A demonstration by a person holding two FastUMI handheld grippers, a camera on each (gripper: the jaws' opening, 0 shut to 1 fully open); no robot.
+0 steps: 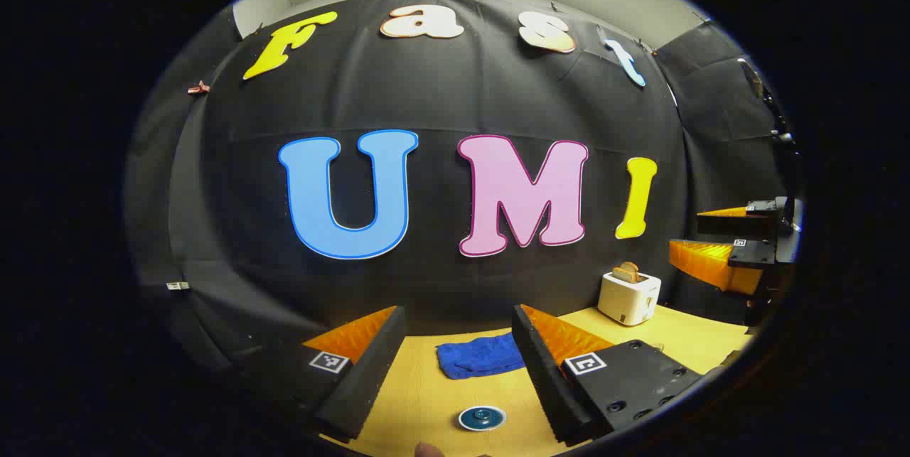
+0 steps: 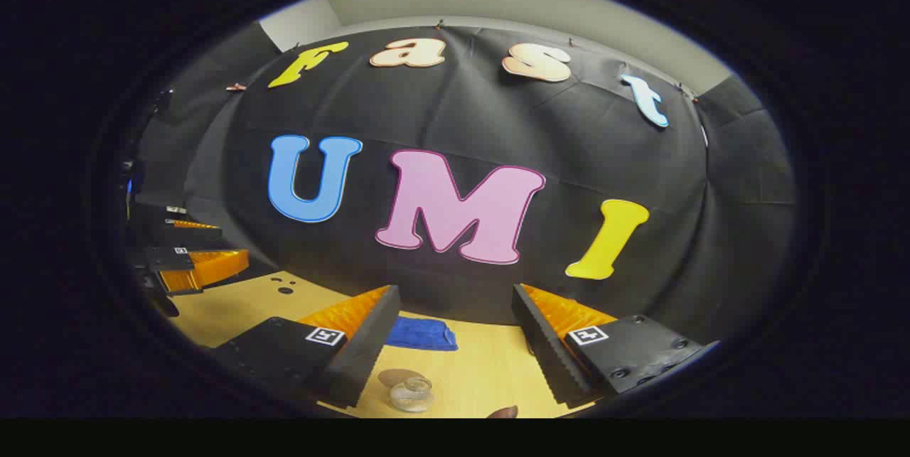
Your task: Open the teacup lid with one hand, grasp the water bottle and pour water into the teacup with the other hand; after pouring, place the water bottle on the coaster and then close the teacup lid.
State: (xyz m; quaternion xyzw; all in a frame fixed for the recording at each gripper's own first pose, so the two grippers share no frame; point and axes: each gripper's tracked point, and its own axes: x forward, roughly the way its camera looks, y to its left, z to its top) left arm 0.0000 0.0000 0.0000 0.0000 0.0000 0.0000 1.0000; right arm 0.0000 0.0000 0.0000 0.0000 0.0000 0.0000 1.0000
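Low in the left gripper view, a round dark-blue lid with a white rim, which looks like the teacup [image 1: 482,418], sits on the wooden table. My left gripper [image 1: 458,315] hovers open above and short of it, holding nothing. In the right gripper view, a small clear glass vessel, seemingly the water bottle [image 2: 411,394], stands near the bottom edge. My right gripper [image 2: 455,293] is open and empty above it. Each gripper also appears in the other's view: the right gripper [image 1: 693,233] at the far right, the left gripper [image 2: 227,244] at the far left.
A blue cloth [image 1: 480,356] [image 2: 421,334] lies at the back of the table [image 1: 419,393] by the black wall. A white toaster [image 1: 629,297] with bread in it stands at the back right. A brown rounded object [image 2: 505,412] peeks in at the bottom edge.
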